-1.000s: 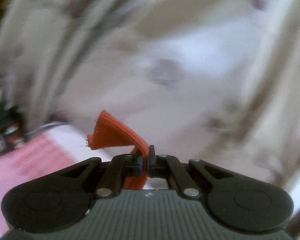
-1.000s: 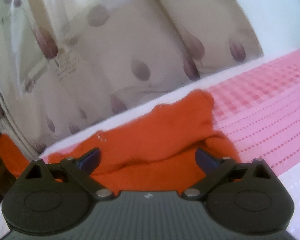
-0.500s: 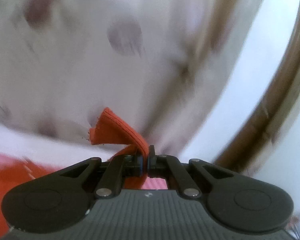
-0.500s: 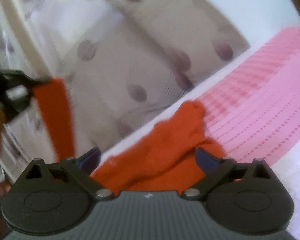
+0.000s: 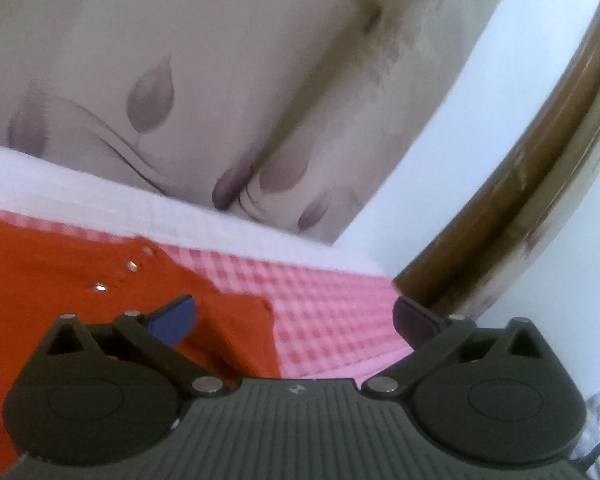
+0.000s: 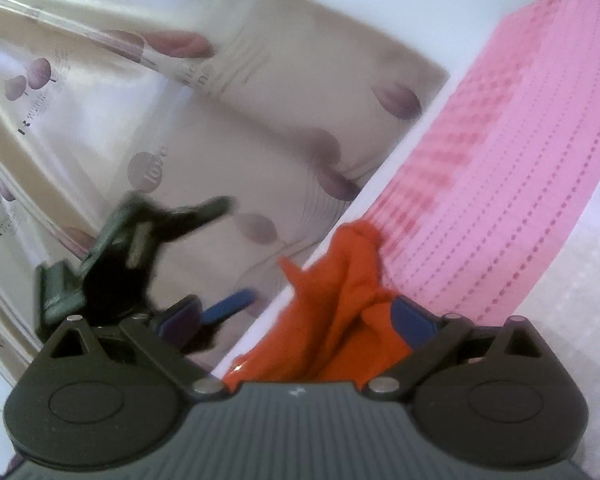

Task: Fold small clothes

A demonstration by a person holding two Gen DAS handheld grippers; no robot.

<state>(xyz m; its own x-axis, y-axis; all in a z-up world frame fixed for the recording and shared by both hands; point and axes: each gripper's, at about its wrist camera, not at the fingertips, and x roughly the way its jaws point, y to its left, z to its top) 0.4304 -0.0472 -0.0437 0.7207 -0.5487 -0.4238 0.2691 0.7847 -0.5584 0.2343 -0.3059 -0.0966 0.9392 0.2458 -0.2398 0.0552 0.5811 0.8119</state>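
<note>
the crumpled orange knit garment (image 5: 72, 280) lies on the pink checked bed cover (image 5: 332, 308), the left claw (image 5: 294, 318) opening just over its edge, grasping nothing, the right claw (image 6: 296, 316) spread wide beside it.

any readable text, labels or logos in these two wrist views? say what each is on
"love": printed sideways in a purple circle on the patterned curtain, right wrist view.
A lone "R" starting a line of small print on the curtain at left; the rest is too blurred to read.
Further small print higher on the curtain, near the purple blobs: too blurred to read.
A small white mark on the right gripper's ribbed body: a logo, no letters legible.
Left wrist view: no readable text.
</note>
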